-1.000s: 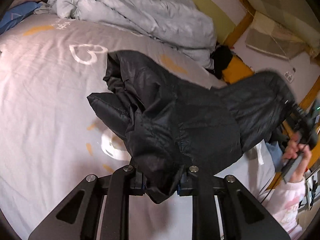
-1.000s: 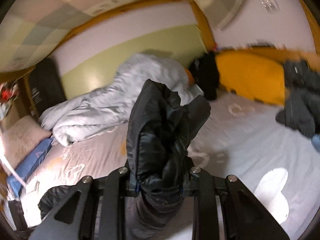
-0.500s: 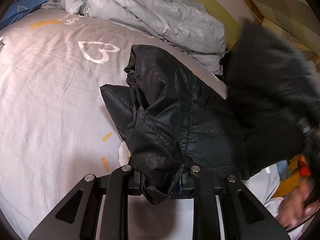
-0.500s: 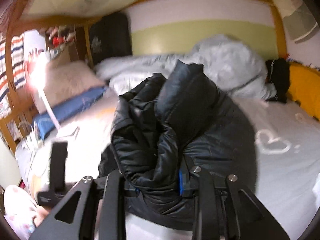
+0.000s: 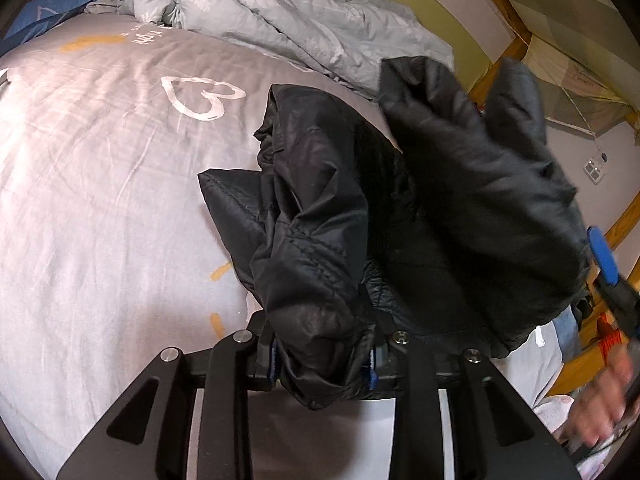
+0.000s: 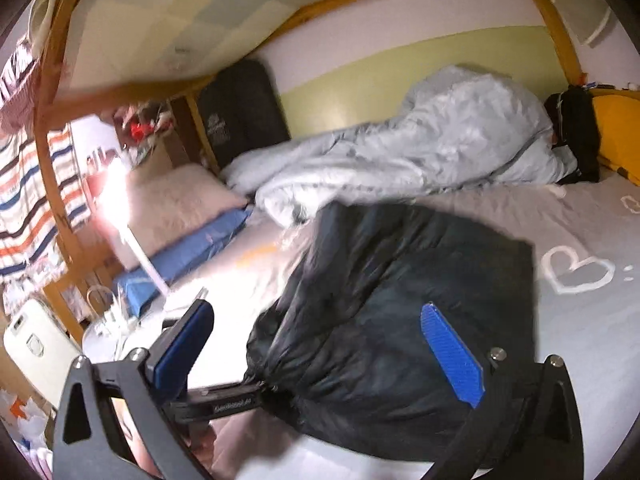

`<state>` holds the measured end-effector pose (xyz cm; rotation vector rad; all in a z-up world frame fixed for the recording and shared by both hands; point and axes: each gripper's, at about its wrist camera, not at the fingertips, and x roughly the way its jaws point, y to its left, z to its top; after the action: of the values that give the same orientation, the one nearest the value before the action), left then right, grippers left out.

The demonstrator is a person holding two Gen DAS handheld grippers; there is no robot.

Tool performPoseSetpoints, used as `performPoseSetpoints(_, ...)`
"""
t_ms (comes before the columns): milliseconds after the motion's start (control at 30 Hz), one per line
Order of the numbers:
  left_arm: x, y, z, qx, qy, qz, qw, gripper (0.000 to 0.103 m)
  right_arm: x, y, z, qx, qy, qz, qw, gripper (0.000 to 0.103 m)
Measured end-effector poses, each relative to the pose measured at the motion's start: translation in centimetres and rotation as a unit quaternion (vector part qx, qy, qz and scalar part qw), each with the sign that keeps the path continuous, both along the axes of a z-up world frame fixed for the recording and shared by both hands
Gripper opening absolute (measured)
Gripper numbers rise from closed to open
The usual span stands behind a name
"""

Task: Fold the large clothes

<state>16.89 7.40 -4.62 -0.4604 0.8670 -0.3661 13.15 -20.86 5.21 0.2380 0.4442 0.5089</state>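
— Half a second back the right gripper [image 6: 320, 344] had a fistful of the black jacket [image 5: 400, 216]; now its blue pads [image 6: 452, 352] are spread wide with nothing between them, and that side of the coat has flopped over onto the rest.

— So where is the jacket sitting?

— Bunched in the middle of the grey bed sheet [image 5: 100, 200], doubled over itself. The left gripper [image 5: 324, 356] is clamped on a thick wad of it at the near edge, fabric bulging out between the fingers.

— What could spoil it from here?

— I'd say the fold slumps. That slick, puffy fabric looks ready to slide off itself now one side is let go. And if the left tongs pull while pinching so many layers, the whole bundle could drag rather than lie flat.

— Anything in the way?

— The rumpled grey duvet [image 6: 420, 152] is heaped along the wall, near the jacket's far edge, so there's less room to spread that way. A pink pillow [image 6: 176, 200] on a blue one [image 6: 188, 256] at the head end, a yellow cushion [image 6: 620, 132] at the other, both well apart. Smallest thing, the white heart print [image 5: 202, 96] on the sheet, just beside the coat.
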Motion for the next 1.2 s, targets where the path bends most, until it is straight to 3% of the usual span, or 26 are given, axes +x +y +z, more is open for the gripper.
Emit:
performPoseSetpoints(67,0.0,0.0,0.0,-0.001,0.000,0.001,1.0000,0.031,0.9,-1.2,0.3,-0.035,0.002,-0.075,0.997,0.103)
performPoseSetpoints(133,-0.1,0.0,0.0,0.001,-0.001,0.001,1.0000,0.031,2.7,-3.6,-0.6,-0.047,0.036,-0.142,0.988,0.103)
performPoseSetpoints(233,-0.1,-0.2,0.1,0.004,-0.002,0.000,1.0000,0.032,5.2,-7.8,-3.0,0.017,0.098,-0.158,0.982,0.098)
performPoseSetpoints(267,-0.1,-0.2,0.0,0.003,-0.001,0.000,1.0000,0.032,5.8,-9.0,-3.9,0.031,0.118,-0.169,0.978,0.087)
performPoseSetpoints(300,-0.1,-0.2,0.0,0.003,0.000,0.001,1.0000,0.033,6.5,-9.8,-4.8,0.041,0.139,-0.174,0.974,0.073)
performPoseSetpoints(400,0.1,-0.1,-0.2,0.001,0.004,0.002,1.0000,0.035,8.9,-10.5,-7.3,0.058,0.197,-0.134,0.969,0.053)
performPoseSetpoints(467,0.1,-0.1,-0.3,0.003,0.005,0.004,1.0000,0.037,9.7,-9.9,-8.4,0.083,0.217,-0.094,0.968,0.050)
performPoseSetpoints(533,0.3,-0.3,-0.3,0.007,0.004,0.005,1.0000,0.038,9.9,-9.3,-9.1,0.088,0.214,-0.069,0.970,0.051)
performPoseSetpoints(633,0.0,0.0,0.3,0.008,-0.006,0.005,0.9999,0.041,9.9,-7.4,-8.7,0.044,0.190,-0.049,0.980,0.051)
performPoseSetpoints(733,-0.5,1.3,1.9,-0.028,-0.019,0.002,0.9994,0.053,9.8,-5.8,-8.5,0.002,0.170,-0.047,0.984,0.051)
performPoseSetpoints(800,-1.3,2.7,3.6,-0.043,-0.051,0.013,0.9977,0.057,10.0,-4.8,-8.5,-0.022,0.159,-0.047,0.986,0.052)
performPoseSetpoints(933,-2.9,4.5,7.0,-0.030,-0.126,0.051,0.9902,0.073,10.0,-3.4,-8.7,-0.055,0.142,-0.052,0.987,0.052)
performPoseSetpoints(1033,-4.0,4.5,9.2,-0.032,-0.184,0.045,0.9814,0.081,9.3,-2.2,-8.5,-0.093,0.121,-0.051,0.987,0.053)
performPoseSetpoints(1067,-4.1,4.2,9.6,-0.034,-0.194,0.038,0.9797,0.082,9.0,-1.5,-8.4,-0.112,0.110,-0.053,0.986,0.054)
performPoseSetpoints(1133,-3.7,3.2,9.9,-0.033,-0.195,0.027,0.9799,0.099,8.2,-0.5,-8.3,-0.140,0.094,-0.055,0.984,0.055)
performPoseSetpoints(1200,-3.0,2.1,9.4,-0.030,-0.184,0.016,0.9824,0.103,7.7,0.6,-8.4,-0.165,0.080,-0.055,0.982,0.055)
